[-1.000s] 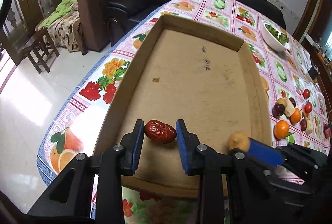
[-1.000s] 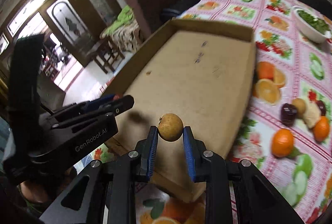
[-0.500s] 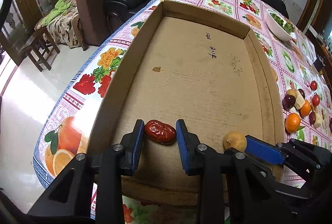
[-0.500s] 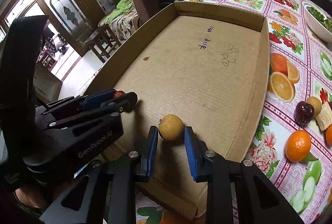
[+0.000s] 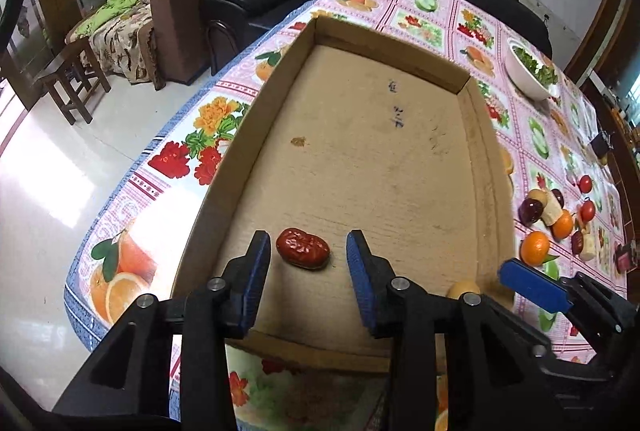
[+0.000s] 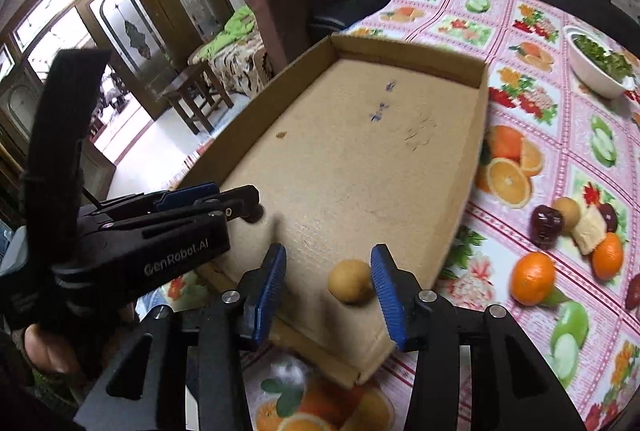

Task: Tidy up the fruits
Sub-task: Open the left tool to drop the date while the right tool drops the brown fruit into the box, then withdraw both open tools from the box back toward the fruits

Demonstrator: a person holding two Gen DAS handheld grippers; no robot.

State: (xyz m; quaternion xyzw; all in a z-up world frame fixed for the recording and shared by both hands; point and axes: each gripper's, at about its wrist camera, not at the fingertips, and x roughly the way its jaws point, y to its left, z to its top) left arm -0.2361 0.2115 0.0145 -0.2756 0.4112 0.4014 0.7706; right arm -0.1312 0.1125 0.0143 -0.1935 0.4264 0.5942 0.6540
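The left claw [image 5: 308, 255] stands open over the near end of the cardboard tray [image 5: 486, 167]. Its jaws have just been opening, and the red date [image 5: 303, 248] lies free on the tray floor between them. The date sits nearer to the left pad, with a clear gap at each side, and its long axis runs across the gap, from about ten o'clock to four o'clock in the left wrist view.

The right claw [image 6: 330, 285] is open too, and its jaws have also just been opening. The small yellow-brown fruit [image 6: 351, 281] rests on the tray floor between them, close against the right pad; I cannot tell if it still touches that pad. The gap on its left side is wide.

So both fruits are already in the tray, at its near end, the date to the left and the round fruit near the right wall.

The fruits not yet sorted lie in a group on the tabletop [image 6: 560, 15], outside the right wall of the tray: two oranges [image 6: 532, 278], a dark plum [image 6: 546, 224] and some others. From the right claw they are at about two to three o'clock, quite near. From the left claw they are farther, beyond the right claw. I judge that the right hand is the nearer one for the next fruit, and that both claws should first go straight up so that they do not roll the fruits they released.
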